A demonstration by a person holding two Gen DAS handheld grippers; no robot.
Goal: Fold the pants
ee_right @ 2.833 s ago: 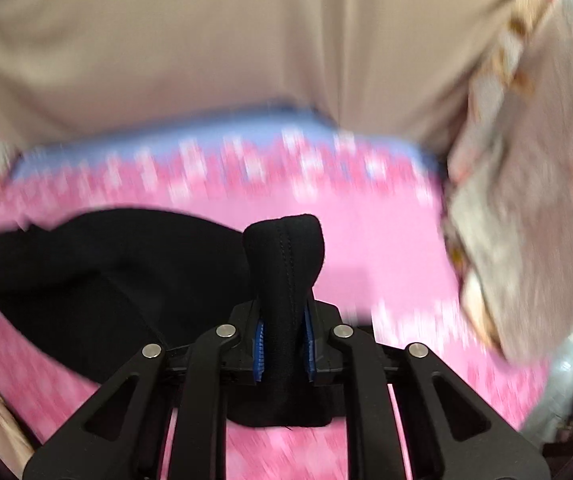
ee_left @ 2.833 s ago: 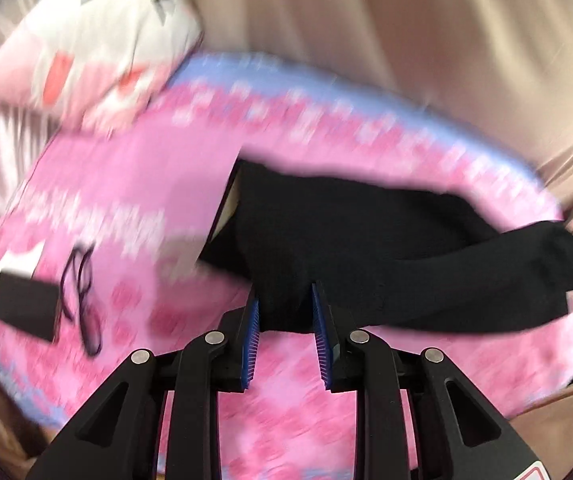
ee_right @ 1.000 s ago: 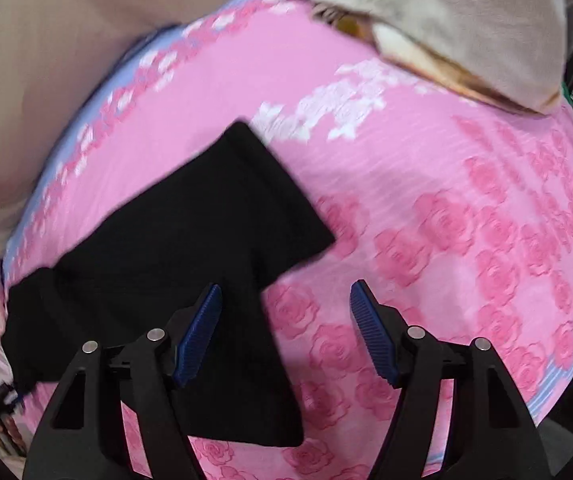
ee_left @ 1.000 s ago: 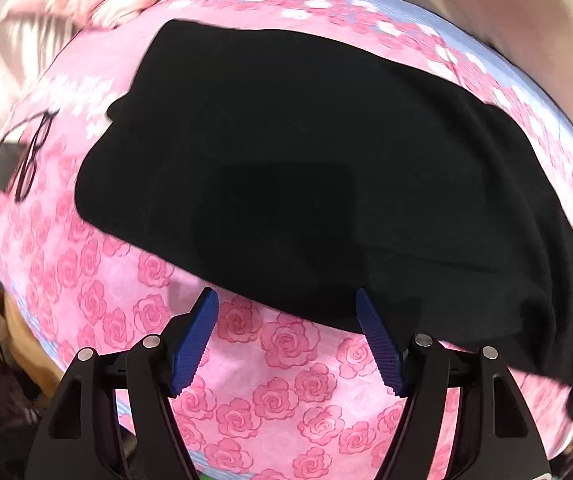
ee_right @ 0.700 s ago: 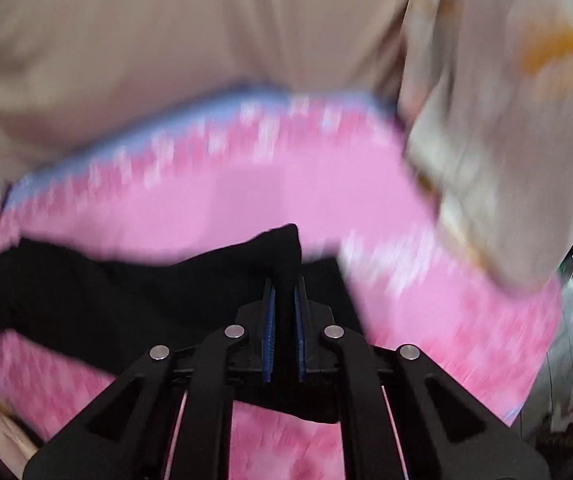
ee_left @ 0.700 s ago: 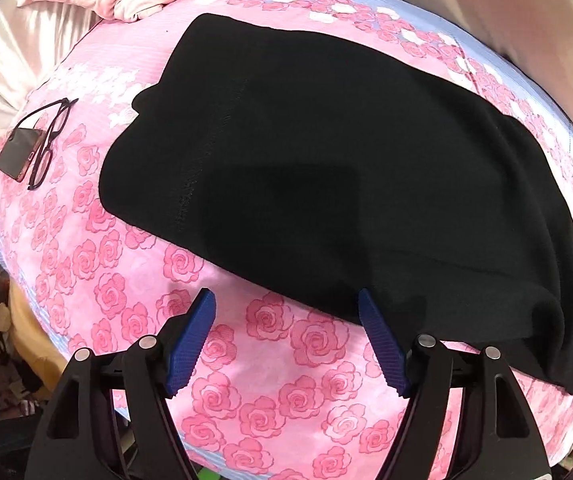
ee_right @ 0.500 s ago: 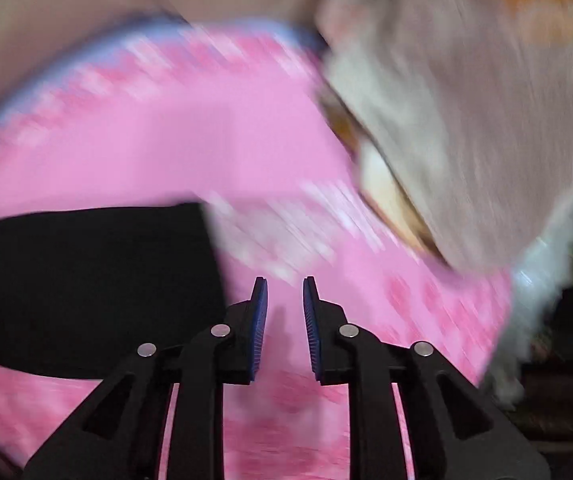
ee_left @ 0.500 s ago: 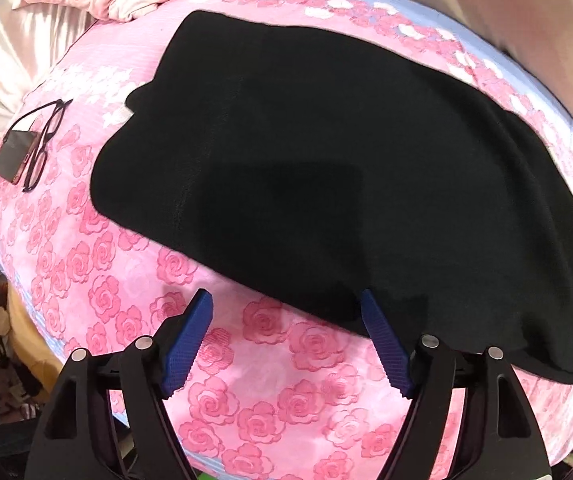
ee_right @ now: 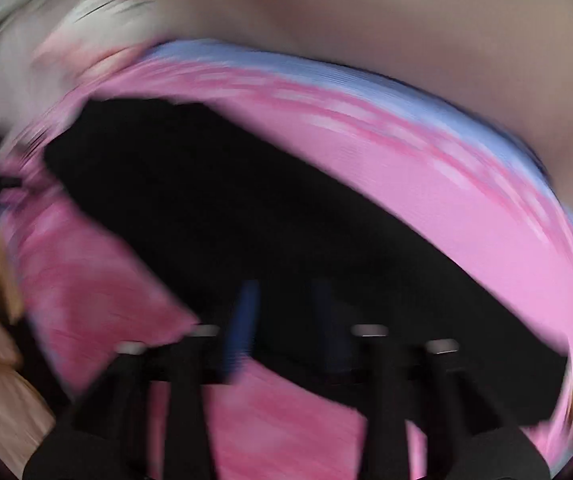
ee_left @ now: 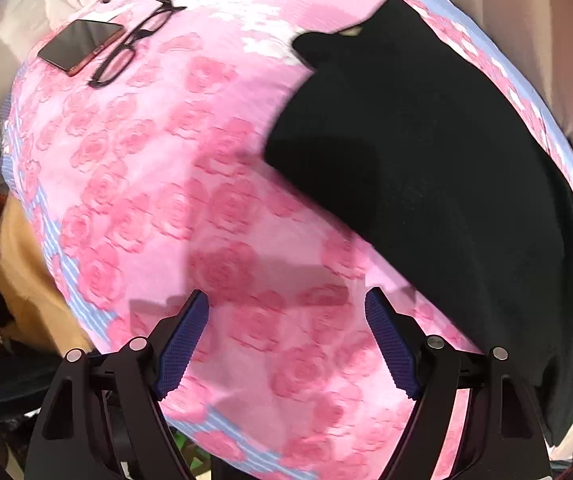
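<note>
The black pants (ee_left: 426,152) lie flat on the pink rose-print bed cover (ee_left: 158,184), stretched along the right side in the left wrist view. My left gripper (ee_left: 286,340) is open and empty above bare cover, left of the pants' near edge. In the right wrist view, which is heavily blurred, the pants (ee_right: 266,220) run as a long black band across the bed. My right gripper (ee_right: 286,320) hovers over their near edge with its blue pads apart; it holds nothing that I can make out.
A phone (ee_left: 80,44) and black glasses (ee_left: 130,36) lie on the cover at the far left. A beige curtain (ee_right: 366,12) hangs behind the bed. Tan cloth (ee_left: 18,264) sits beside the bed's left edge.
My left gripper has swung left, off the pants and over bare cover, staying open. My right gripper, briefly shut on a fold then released, has swept left over the pants.
</note>
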